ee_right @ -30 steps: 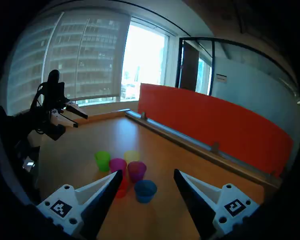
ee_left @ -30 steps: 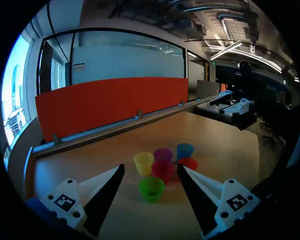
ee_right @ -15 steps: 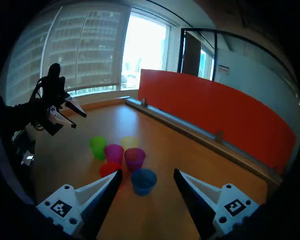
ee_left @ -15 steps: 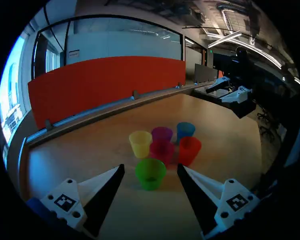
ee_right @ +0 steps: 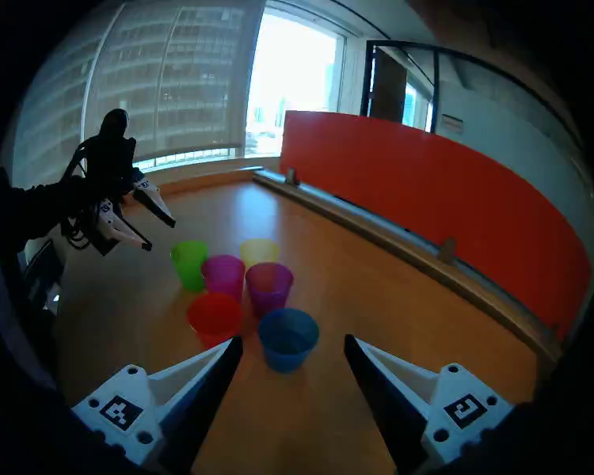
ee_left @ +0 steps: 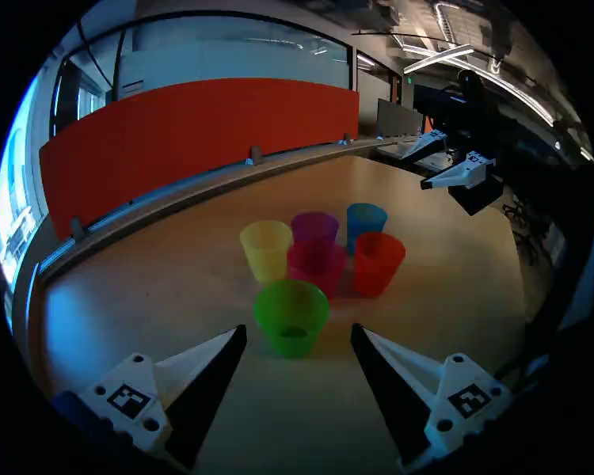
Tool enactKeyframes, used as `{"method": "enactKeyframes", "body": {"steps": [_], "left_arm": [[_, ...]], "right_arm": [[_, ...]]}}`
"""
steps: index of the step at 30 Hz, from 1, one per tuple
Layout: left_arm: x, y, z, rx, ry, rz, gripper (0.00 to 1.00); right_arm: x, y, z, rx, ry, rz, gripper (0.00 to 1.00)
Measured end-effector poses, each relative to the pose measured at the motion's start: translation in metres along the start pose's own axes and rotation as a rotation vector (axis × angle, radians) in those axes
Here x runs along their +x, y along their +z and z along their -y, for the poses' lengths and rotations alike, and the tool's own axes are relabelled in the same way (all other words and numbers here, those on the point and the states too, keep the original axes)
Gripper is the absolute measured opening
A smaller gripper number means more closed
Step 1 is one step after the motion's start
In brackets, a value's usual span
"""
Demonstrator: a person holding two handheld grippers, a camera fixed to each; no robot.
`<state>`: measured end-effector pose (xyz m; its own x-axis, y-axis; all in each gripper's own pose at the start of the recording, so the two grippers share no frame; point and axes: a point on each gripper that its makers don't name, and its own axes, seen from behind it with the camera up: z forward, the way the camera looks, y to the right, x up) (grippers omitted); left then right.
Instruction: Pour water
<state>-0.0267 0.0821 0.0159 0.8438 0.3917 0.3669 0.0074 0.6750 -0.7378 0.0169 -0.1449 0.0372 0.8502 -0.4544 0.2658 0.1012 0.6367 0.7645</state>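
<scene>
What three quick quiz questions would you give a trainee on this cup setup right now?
1. Multiple choice: which cup stands nearest the left gripper, just ahead of its fingertips? A red, B green, C yellow.
2. True or false: the right gripper is shut on the blue cup.
3. Fill in: ___ cups stand upright in a cluster on the table.

Key: 1 B, the green cup. 2 False: the gripper is open, with the blue cup ahead of its fingers. 3 Six.
</scene>
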Motion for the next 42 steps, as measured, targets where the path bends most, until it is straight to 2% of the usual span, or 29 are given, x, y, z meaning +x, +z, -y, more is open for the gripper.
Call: {"method": "enactKeyframes", "body": {"steps": [17, 33, 42], "left_arm": [[-0.025, 0.037, 0.002, -0.020, 0.023, 0.083, 0.98], [-0.028, 0.065, 0.007, -0.031, 0.033, 0.106, 0.98], [-0.025, 0.076, 0.006, -0.050, 0.027, 0.101, 0.98]], "right_arm": [[-0.031, 0.032, 0.003, 0.031, 0.021, 0.059, 1.00], [-0.046, 0.060, 0.004, 0.056, 0.026, 0.097, 1.00], [-0.049, 0.073, 0.007, 0.071, 0.029, 0.107, 1.00]]}}
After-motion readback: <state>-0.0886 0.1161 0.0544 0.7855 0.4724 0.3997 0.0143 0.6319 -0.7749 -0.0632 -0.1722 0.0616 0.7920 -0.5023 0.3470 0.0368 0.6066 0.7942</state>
